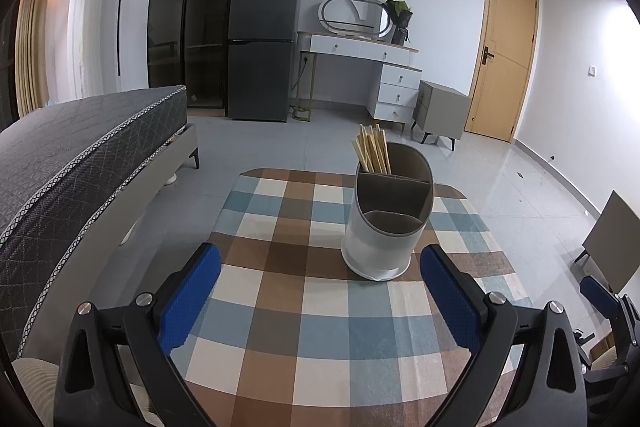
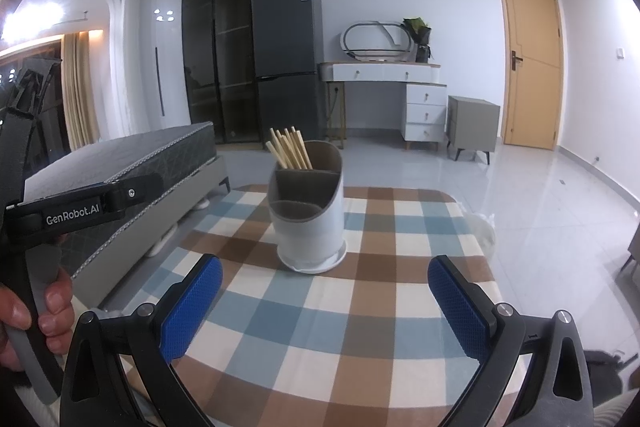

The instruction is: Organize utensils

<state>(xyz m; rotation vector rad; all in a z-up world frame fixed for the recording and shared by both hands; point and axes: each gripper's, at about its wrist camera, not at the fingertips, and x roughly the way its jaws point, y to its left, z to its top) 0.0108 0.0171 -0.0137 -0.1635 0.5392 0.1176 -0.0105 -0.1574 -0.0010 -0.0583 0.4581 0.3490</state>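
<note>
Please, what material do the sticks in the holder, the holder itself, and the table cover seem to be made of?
Chopsticks: probably bamboo or light wood; pale tan, matte, square ends. Utensil holder: likely plastic; smooth white outer wall, grey-brown rim and dividers, molded shape; ceramic cannot be excluded. Tablecloth: seems woven fabric; soft matte checks in brown, blue and cream, edge slightly draping.

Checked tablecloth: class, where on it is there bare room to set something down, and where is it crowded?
Bare cloth runs from the utensil holder back to both open grippers, left gripper and right gripper. More lies bare beside the holder toward the bed. On the checked tablecloth, only the holder's spot is taken; chopsticks fill its far compartment.
</note>
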